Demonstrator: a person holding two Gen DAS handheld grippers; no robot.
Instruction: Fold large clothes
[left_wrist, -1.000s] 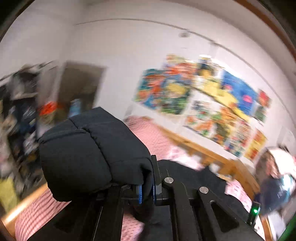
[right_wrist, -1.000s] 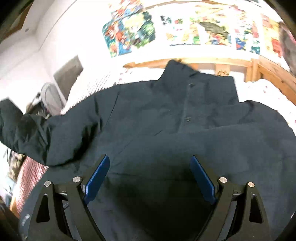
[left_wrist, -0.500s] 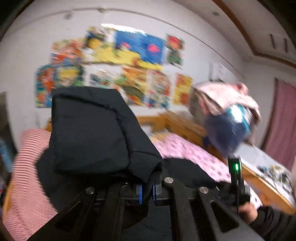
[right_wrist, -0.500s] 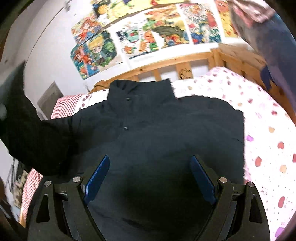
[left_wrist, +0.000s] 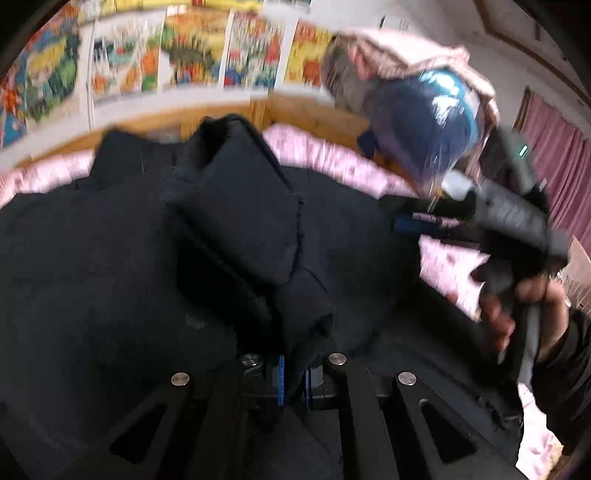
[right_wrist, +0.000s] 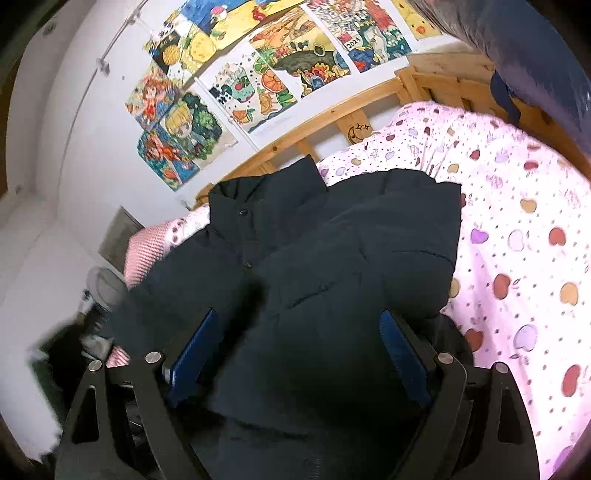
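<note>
The dark navy padded jacket (right_wrist: 332, 266) lies on the pink fruit-print bed sheet (right_wrist: 517, 229), its long axis running from lower centre up to its stand-up collar (right_wrist: 266, 192) near the wooden bed rail (right_wrist: 343, 114). The left tongs (left_wrist: 293, 373) are pressed together, pinching the puffy quilted sleeve (left_wrist: 240, 214) at centre frame. The right tongs (right_wrist: 295, 343) hover over the jacket, spread wide.

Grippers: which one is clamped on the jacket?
The left gripper: its blue pads are shut on a sleeve of the jacket. The right gripper hangs open above it, holding nothing.
</note>
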